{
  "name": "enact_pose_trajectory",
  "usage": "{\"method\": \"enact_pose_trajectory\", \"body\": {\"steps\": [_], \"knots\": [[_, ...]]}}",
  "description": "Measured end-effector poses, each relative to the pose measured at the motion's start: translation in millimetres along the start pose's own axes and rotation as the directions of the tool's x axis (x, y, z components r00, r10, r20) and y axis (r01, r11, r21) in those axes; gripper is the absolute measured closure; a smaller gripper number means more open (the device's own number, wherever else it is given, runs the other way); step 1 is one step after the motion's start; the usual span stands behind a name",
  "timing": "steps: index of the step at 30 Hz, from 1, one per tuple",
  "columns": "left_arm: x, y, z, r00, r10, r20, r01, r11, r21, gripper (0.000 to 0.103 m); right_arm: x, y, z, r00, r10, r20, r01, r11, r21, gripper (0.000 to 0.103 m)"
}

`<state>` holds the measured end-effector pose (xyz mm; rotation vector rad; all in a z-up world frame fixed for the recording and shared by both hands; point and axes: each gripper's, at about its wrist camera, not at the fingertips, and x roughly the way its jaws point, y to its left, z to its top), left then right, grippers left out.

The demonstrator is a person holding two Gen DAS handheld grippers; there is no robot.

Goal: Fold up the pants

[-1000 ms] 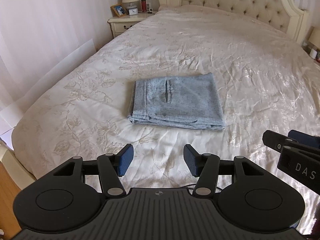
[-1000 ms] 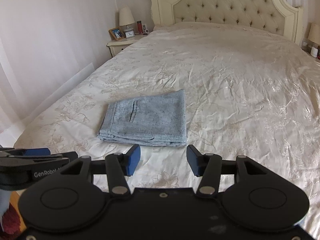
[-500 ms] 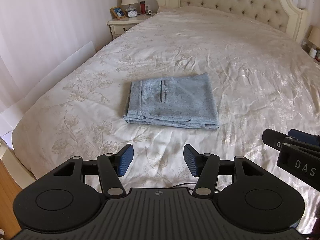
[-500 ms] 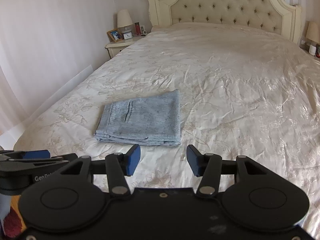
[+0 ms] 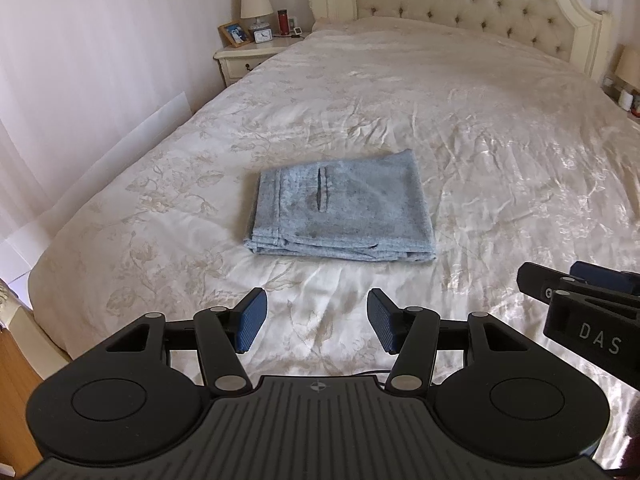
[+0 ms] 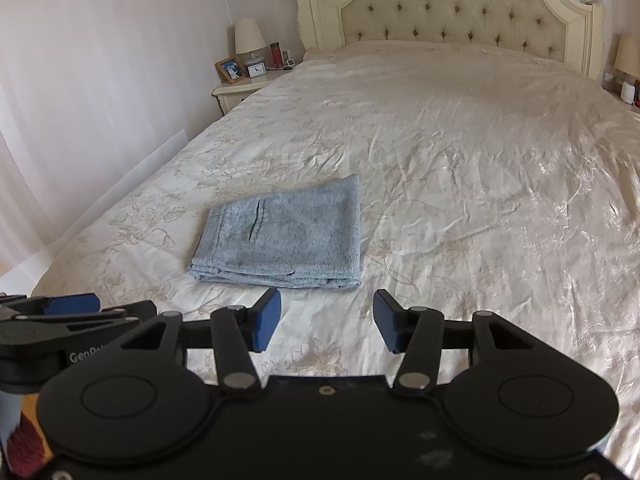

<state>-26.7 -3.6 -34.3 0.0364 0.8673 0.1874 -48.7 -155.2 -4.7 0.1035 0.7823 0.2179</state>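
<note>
The light blue knitted pants [image 5: 342,212] lie as a compact folded rectangle near the cream floral bedspread's [image 5: 480,128] near-left edge; folding looks finished. Left gripper [image 5: 316,322] and right gripper [image 6: 327,320] both gape, empty.

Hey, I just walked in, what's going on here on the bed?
A person is holding a two-finger gripper in each hand, folding pants. The light blue pants lie on the cream bedspread as a neat folded rectangle, slit pocket facing up. The left gripper and the right gripper both hang open above the near edge of the bed, short of the pants and touching nothing. From how things lie, the folding looks done.
</note>
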Motion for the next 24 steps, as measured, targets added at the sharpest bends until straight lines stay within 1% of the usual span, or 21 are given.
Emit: {"method": "enact_pose_trajectory", "body": {"steps": [11, 24], "knots": [[3, -3, 0, 1.0, 0.008, 0.011, -0.008, 1.0, 0.008, 0.048, 10, 0, 1, 1.0, 0.01, -0.018, -0.01, 1.0, 0.003, 0.049], [10, -6, 4, 1.0, 0.004, -0.002, -0.004, 1.0, 0.023, 0.048, 18, -1, 2, 0.999, 0.005, -0.033, -0.005, 1.0, 0.008, 0.049]]}}
